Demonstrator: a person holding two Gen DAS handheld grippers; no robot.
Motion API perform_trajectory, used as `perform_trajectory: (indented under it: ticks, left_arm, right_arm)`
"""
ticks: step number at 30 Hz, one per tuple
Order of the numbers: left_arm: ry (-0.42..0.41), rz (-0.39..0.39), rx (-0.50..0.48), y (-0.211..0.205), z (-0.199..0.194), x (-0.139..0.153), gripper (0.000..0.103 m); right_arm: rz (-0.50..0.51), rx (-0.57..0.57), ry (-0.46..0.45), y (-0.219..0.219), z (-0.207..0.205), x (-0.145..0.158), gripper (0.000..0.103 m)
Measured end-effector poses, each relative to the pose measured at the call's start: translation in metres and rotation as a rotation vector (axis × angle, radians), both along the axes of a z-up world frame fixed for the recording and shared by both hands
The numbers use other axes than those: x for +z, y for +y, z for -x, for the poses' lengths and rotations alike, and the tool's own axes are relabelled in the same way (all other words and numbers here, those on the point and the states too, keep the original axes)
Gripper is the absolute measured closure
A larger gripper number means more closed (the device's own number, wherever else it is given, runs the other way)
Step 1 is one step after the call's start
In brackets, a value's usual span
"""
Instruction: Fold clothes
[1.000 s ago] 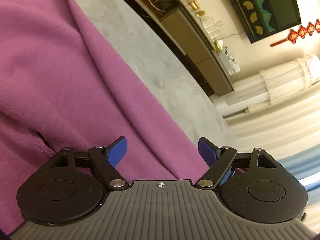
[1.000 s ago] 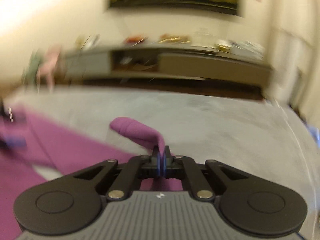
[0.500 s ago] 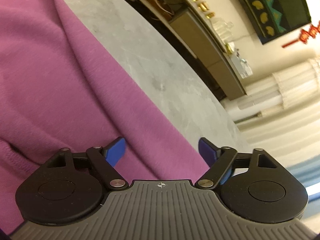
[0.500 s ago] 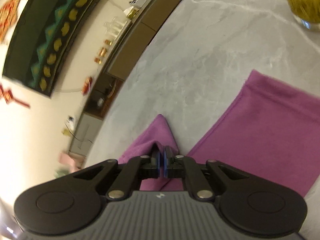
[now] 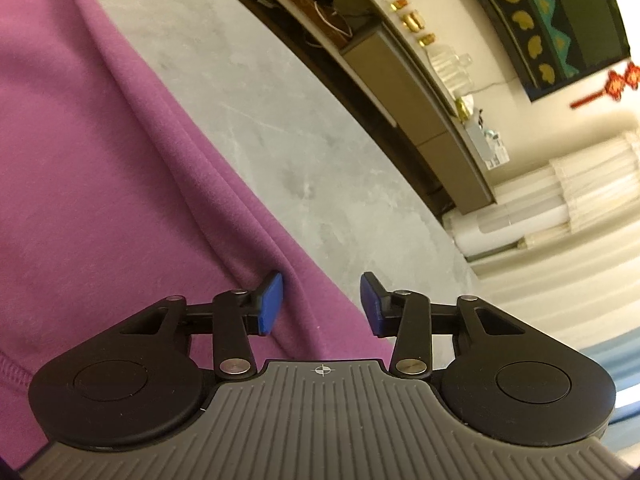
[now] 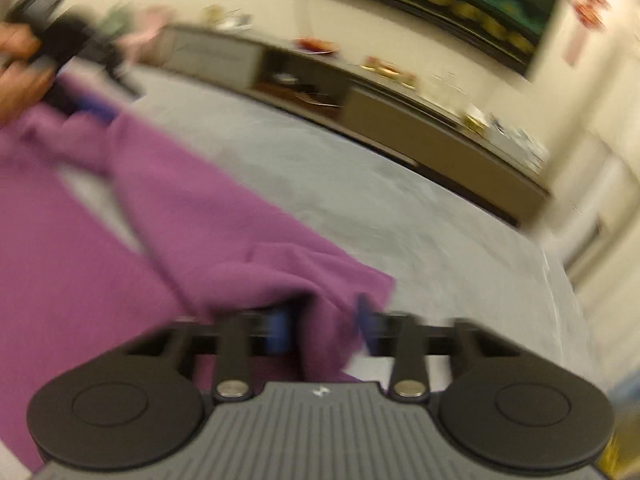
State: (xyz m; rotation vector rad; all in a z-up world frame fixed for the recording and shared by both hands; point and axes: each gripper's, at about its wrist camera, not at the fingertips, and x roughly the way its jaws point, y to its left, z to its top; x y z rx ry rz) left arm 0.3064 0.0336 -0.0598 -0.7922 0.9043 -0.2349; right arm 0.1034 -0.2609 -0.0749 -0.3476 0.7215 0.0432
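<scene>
A purple fleece garment (image 5: 92, 184) lies on the grey marble table (image 5: 280, 152). My left gripper (image 5: 322, 306) is open, its blue pads astride the garment's folded right edge, which runs between them. In the blurred right wrist view the same garment (image 6: 168, 232) spreads to the left, with a corner of it lying between my right gripper's (image 6: 322, 326) parted blue pads. The right gripper is open. The left gripper and the hand that holds it (image 6: 60, 52) show at the far left of that view, over the cloth.
A long low sideboard (image 5: 404, 92) with bottles and small items stands along the wall beyond the table. A dark wall hanging (image 5: 552, 12) is above it. White curtains (image 5: 560, 200) hang at the right. The table's far edge curves in front of the sideboard.
My right gripper has opened and let go of the purple cloth it was pinching, and it has swung round. My left gripper's jaws have narrowed around the garment's edge.
</scene>
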Motion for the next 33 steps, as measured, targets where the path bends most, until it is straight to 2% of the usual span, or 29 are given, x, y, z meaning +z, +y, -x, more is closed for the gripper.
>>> perform_trajectory:
  ticks: [1,3,5,6,7,8,9,10,11,12,13,15,17,18,19,20,21,23,26,27,28,30,33]
  left_arm:
    - [-0.034,-0.015,0.004,0.001,0.004,0.005,0.103]
    - [-0.100,0.032,0.006,0.018,0.035,0.022,0.103]
    - [-0.166,0.086,0.006,0.036,0.069,0.039,0.103]
    - [-0.199,0.112,0.006,0.045,0.086,0.048,0.103]
    - [-0.210,0.104,-0.020,0.053,0.109,0.049,0.103]
    - [-0.200,0.078,-0.045,0.058,0.125,0.045,0.103]
    - [-0.178,0.051,-0.062,0.061,0.139,0.038,0.103]
    - [-0.159,0.033,-0.072,0.063,0.149,0.028,0.103]
    - [-0.136,0.029,-0.074,0.066,0.153,0.018,0.103]
    - [-0.114,0.054,-0.060,0.069,0.155,0.010,0.103]
    - [-0.092,0.084,-0.043,0.072,0.156,0.003,0.103]
    - [-0.101,0.130,-0.039,0.072,0.154,0.002,0.103]
    - [-0.111,0.144,-0.047,0.067,0.150,0.007,0.101]
    - [-0.118,0.153,-0.062,0.064,0.147,0.010,0.093]
    - [-0.116,0.153,-0.067,0.060,0.145,0.013,0.089]
    - [-0.112,0.152,-0.071,0.057,0.143,0.016,0.081]
    - [-0.114,0.151,-0.081,0.053,0.140,0.019,0.074]
    - [-0.107,0.159,-0.088,0.047,0.133,0.020,0.058]
    - [-0.074,0.170,-0.072,0.042,0.125,0.014,0.041]
    - [-0.062,0.174,-0.069,0.039,0.122,0.011,0.039]
    - [-0.047,0.173,-0.066,0.037,0.117,0.007,0.037]
    - [-0.021,0.164,-0.065,0.032,0.107,0.001,0.037]
    - [-0.001,0.143,-0.067,0.020,0.094,-0.007,0.036]
  right_arm:
    - [-0.091,-0.050,-0.031,-0.012,0.004,0.010,0.100]
    - [-0.286,-0.161,-0.096,-0.037,0.014,0.033,0.100]
    - [-0.711,-0.392,-0.162,-0.094,0.053,0.052,0.100]
    - [-0.887,-0.480,-0.168,-0.113,0.076,0.047,0.099]
    - [-1.006,-0.560,-0.166,-0.126,0.099,0.034,0.099]
    - [-1.065,-0.635,-0.140,-0.132,0.115,0.015,0.098]
    - [-1.120,-0.711,-0.111,-0.138,0.130,-0.003,0.091]
    - [-1.204,-0.779,-0.047,-0.143,0.136,-0.025,0.089]
    - [-1.287,-0.847,0.021,-0.148,0.141,-0.047,0.092]
    - [-1.280,-0.848,0.018,-0.147,0.138,-0.046,0.094]
    - [-1.268,-0.844,0.011,-0.147,0.135,-0.045,0.090]
    - [-1.244,-0.837,-0.003,-0.146,0.129,-0.042,0.065]
    - [-1.220,-0.830,-0.017,-0.144,0.124,-0.039,0.060]
    - [-1.207,-0.826,-0.024,-0.144,0.121,-0.038,0.060]
    - [-1.195,-0.823,-0.030,-0.143,0.118,-0.036,0.064]
    - [-1.183,-0.819,-0.037,-0.143,0.115,-0.035,0.074]
    - [-1.171,-0.816,-0.044,-0.142,0.112,-0.033,0.097]
    - [-1.116,-0.771,-0.106,-0.136,0.113,-0.017,0.099]
    - [-1.105,-0.655,-0.251,-0.130,0.128,0.015,0.099]
    - [-1.105,-0.622,-0.291,-0.129,0.129,0.024,0.099]
    - [-1.130,-0.614,-0.291,-0.132,0.128,0.023,0.099]
    - [-1.228,-0.587,-0.271,-0.140,0.118,0.019,0.099]
    - [-1.314,-0.530,-0.327,-0.153,0.109,0.032,0.099]
